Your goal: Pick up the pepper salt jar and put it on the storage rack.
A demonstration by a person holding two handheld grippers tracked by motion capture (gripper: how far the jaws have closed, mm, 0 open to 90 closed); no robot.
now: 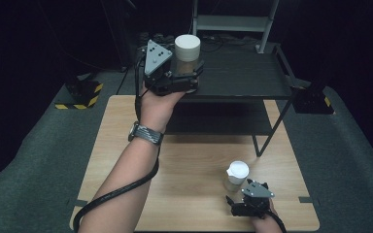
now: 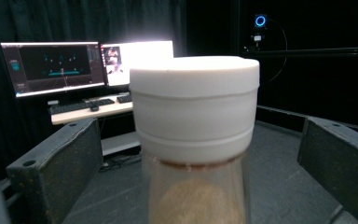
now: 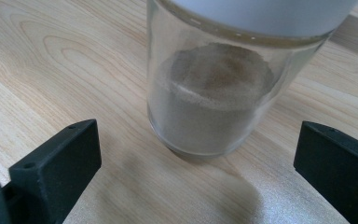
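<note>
1. We see a light wooden table (image 1: 126,141) on a grey carpeted floor, with a black two-tier metal shelf rack (image 1: 243,77) standing at its far end.
2. The left hand-held gripper (image 1: 187,73) is raised at the front left edge of the rack's upper shelf, carried by a hand whose wrist wears a dark watch (image 1: 145,133).
3. In the left gripper view, a clear glass jar with a white round lid and brownish powder inside (image 2: 195,140) stands between the two black jaws. The jaws are spread wide, with a gap on each side of the jar.
4. From the high view, this jar (image 1: 187,53) is upright at the shelf's front left; we cannot tell whether it rests on the shelf.
5. The right hand-held gripper (image 1: 238,194) lies low near the table's front right edge, its jaws apart.
6. A second clear glass jar with a white lid and grey-brown powder (image 3: 214,102) stands upright on the table just ahead of those jaws, untouched by either.
7. Behind the raised jar, two lit computer monitors (image 2: 88,65) and a keyboard (image 2: 81,106) sit on a desk.
</note>
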